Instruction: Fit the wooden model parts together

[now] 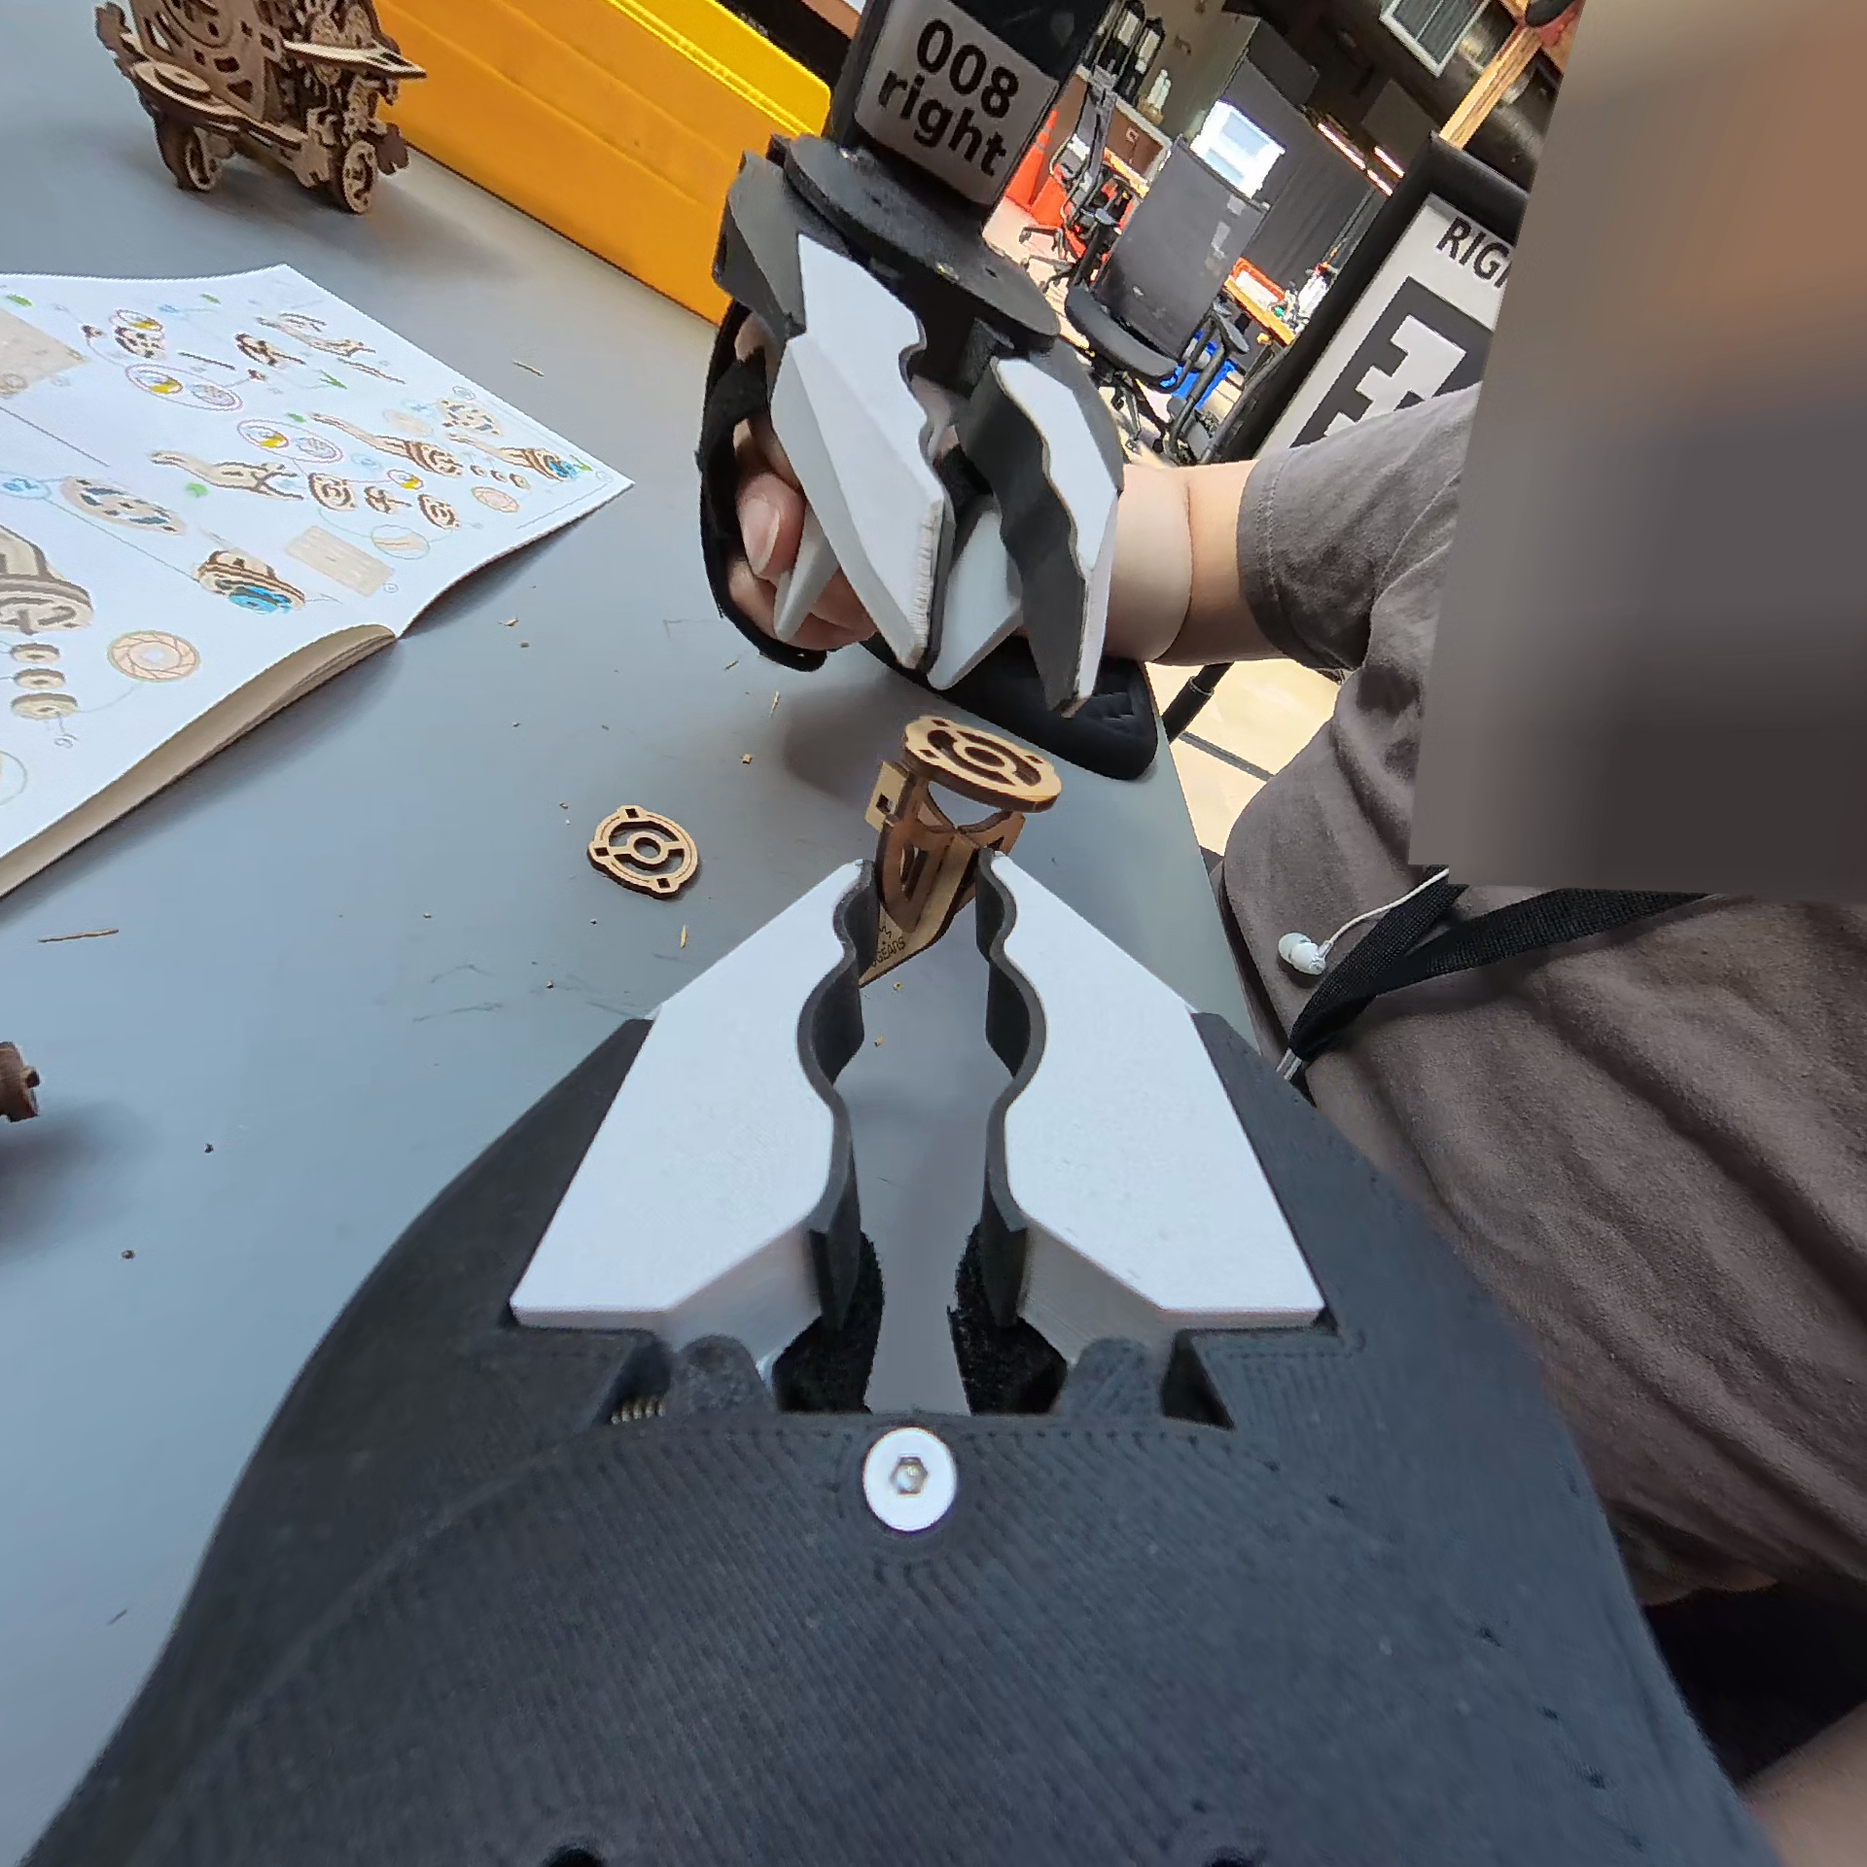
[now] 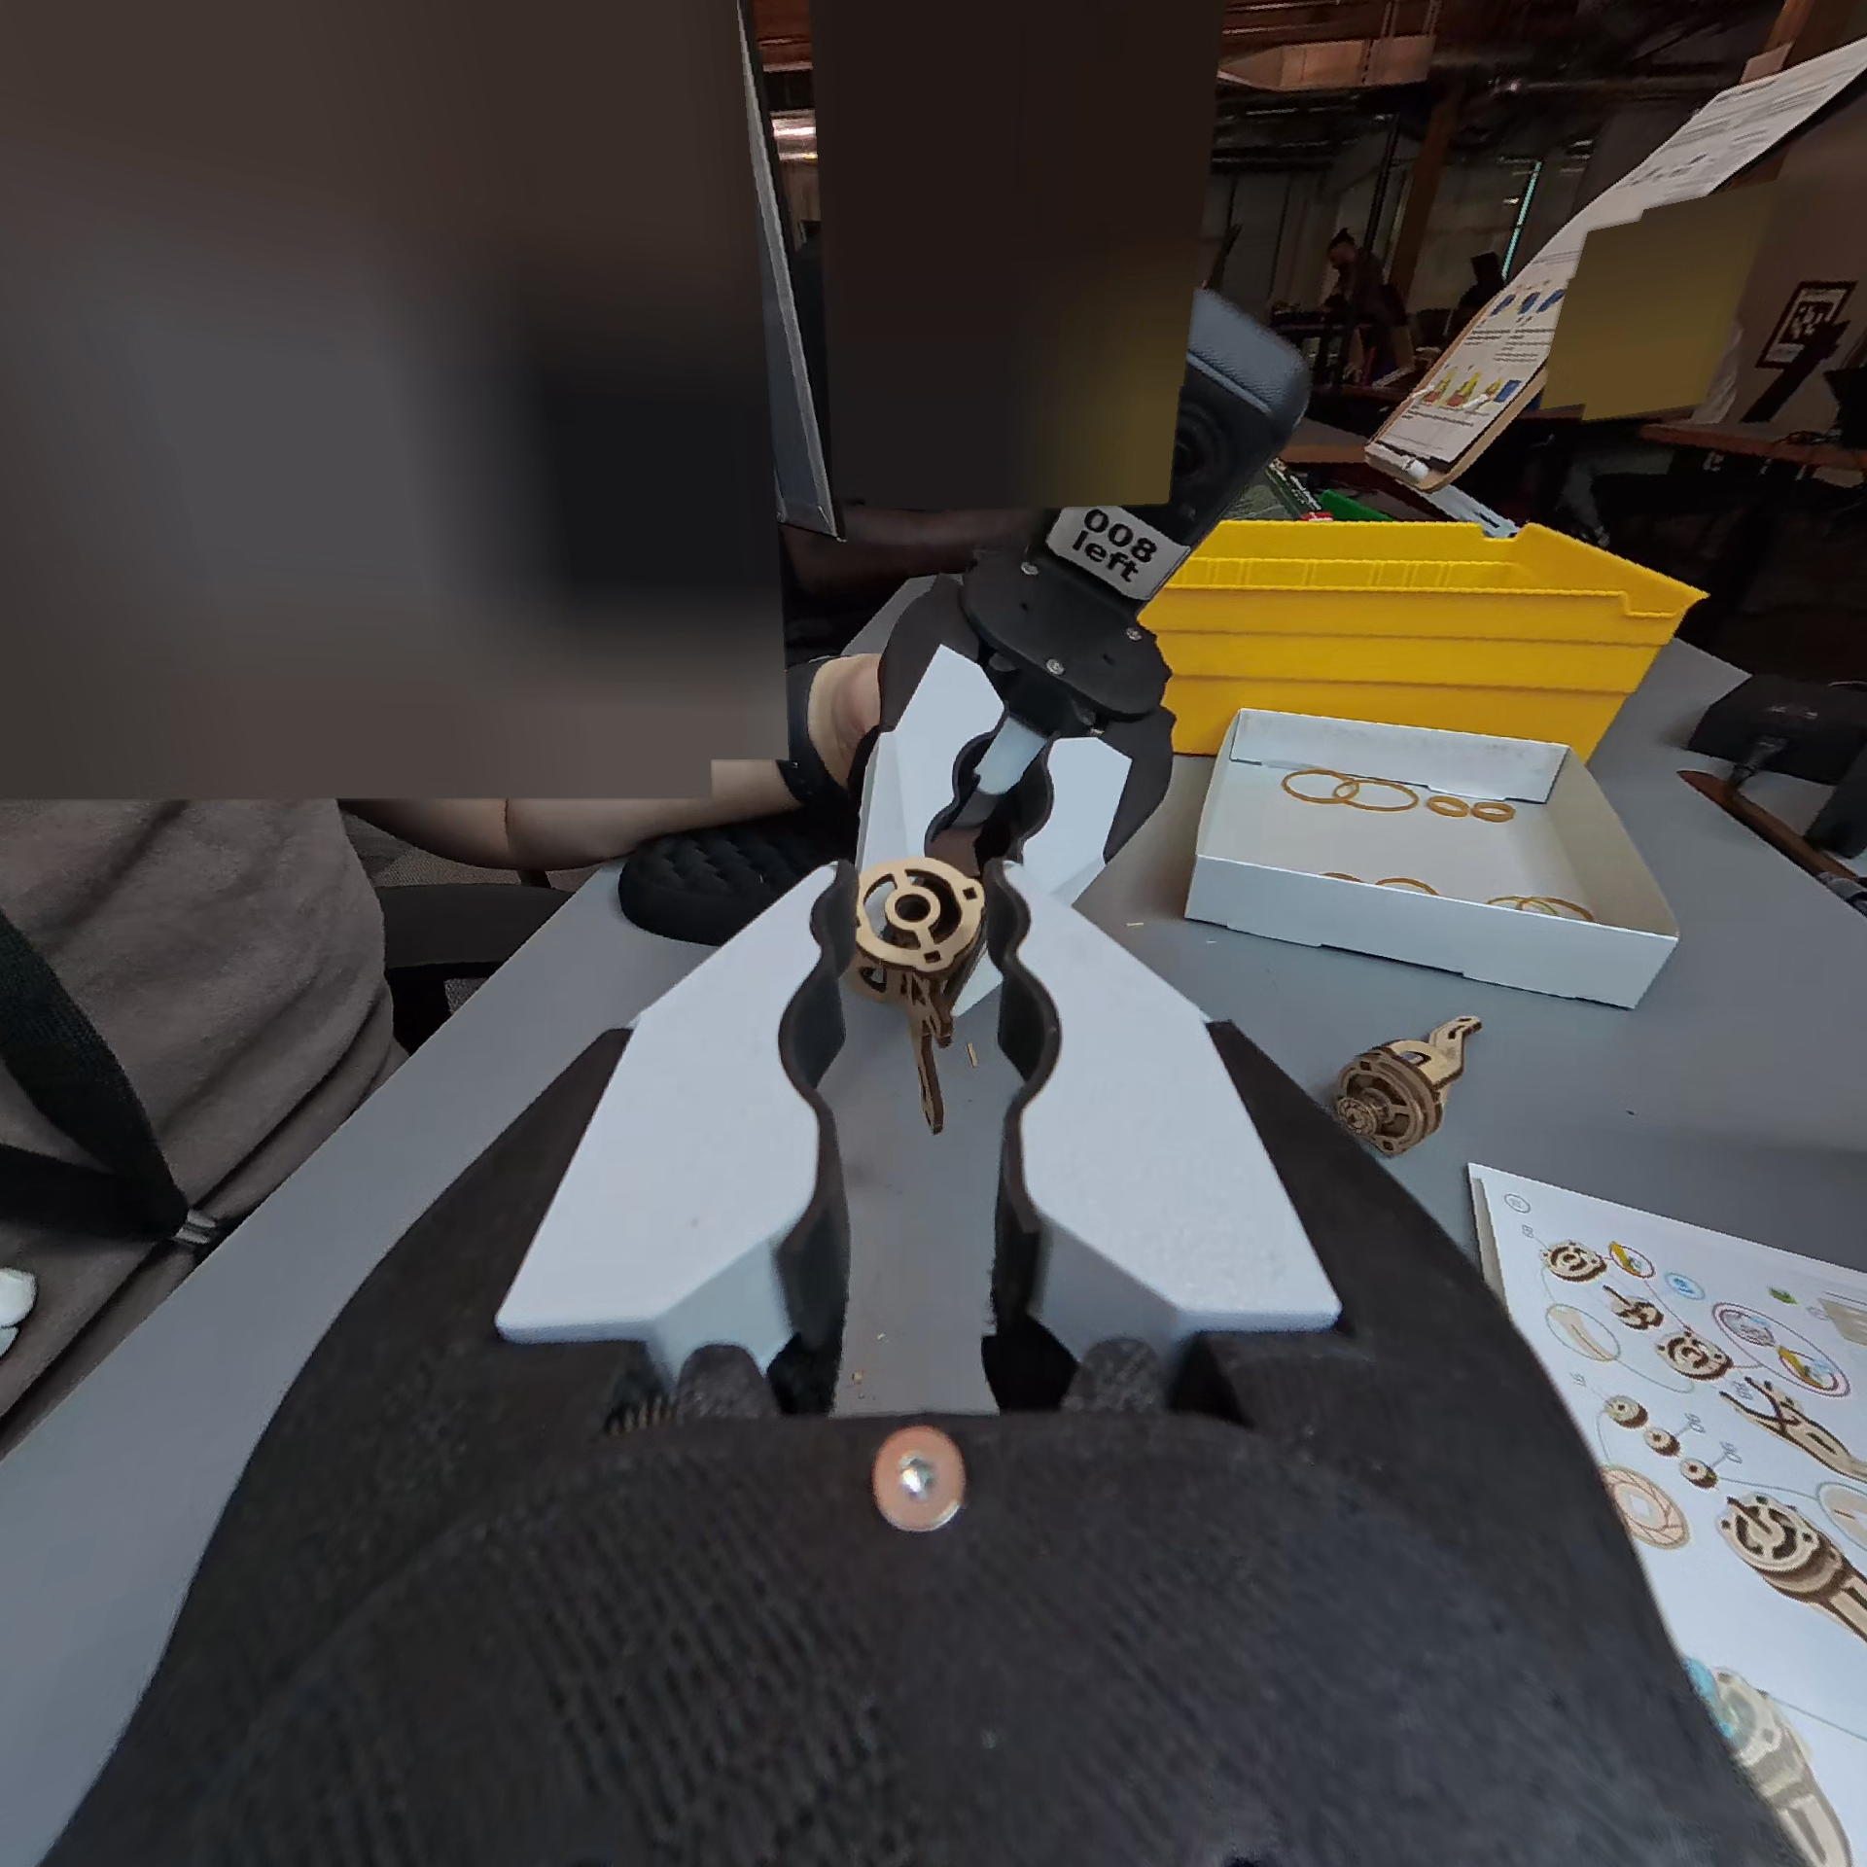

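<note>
We have the wooden sub-assembly point(image 1: 935, 844) pinched by its upright frame in our left gripper point(image 1: 921, 889), fingers closed on it above the desk point(image 1: 354, 1061), a round slotted disc point(image 1: 980, 765) already seated on top. Our right gripper point(image 1: 985, 657) hovers just above that disc, fingers slightly apart and holding nothing. A second loose disc point(image 1: 644, 850) lies on the desk left of the sub-assembly, apparently not yet fitted. A finished drum-like part point(image 2: 1399, 1091) lies beyond the sub-assembly, so we judge the build roughly midway
</note>
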Motion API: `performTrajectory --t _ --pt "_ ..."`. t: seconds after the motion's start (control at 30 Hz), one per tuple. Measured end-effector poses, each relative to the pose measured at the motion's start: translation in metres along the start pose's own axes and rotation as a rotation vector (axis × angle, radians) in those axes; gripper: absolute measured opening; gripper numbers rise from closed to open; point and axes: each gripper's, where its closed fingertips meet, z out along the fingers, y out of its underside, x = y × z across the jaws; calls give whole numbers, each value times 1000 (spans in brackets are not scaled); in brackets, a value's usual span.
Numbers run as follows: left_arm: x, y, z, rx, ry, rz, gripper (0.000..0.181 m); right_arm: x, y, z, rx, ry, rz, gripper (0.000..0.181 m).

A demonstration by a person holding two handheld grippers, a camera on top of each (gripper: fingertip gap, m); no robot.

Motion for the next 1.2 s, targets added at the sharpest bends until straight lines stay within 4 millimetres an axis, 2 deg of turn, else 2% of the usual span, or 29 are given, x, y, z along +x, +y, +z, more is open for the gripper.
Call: performTrajectory --t 0.07,0.2,0.27,0.4,0.53,0.6,0.77,1.03,1.2 --pt "2 3 2 -20 8 7 17 -4 -2 0 8 -17 -14 24" --pt "5 5 6 -36 25 14 17 -11 7 3 -37 -71 -11 25" --pt "7 6 7 -39 31 15 17 -16 -2 1 8 -88 -26 25" --pt "8 6 8 -41 38 21 17 -15 5 4 -26 -90 -13 25" --pt "9 6 8 -40 42 22 17 -16 0 4 0 -81 -27 24" --pt "10 5 8 -37 49 23 17 -14 11 6 -56 -86 -11 26" --pt "11 5 8 -34 57 13 17 -16 3 5 -21 -87 -27 25" --pt "10 3 6 -26 55 16 17 -11 1 0 -13 -67 -35 25" --pt "15 1 5 -10 75 24 17 -7 3 -10 -23 -82 -51 24"
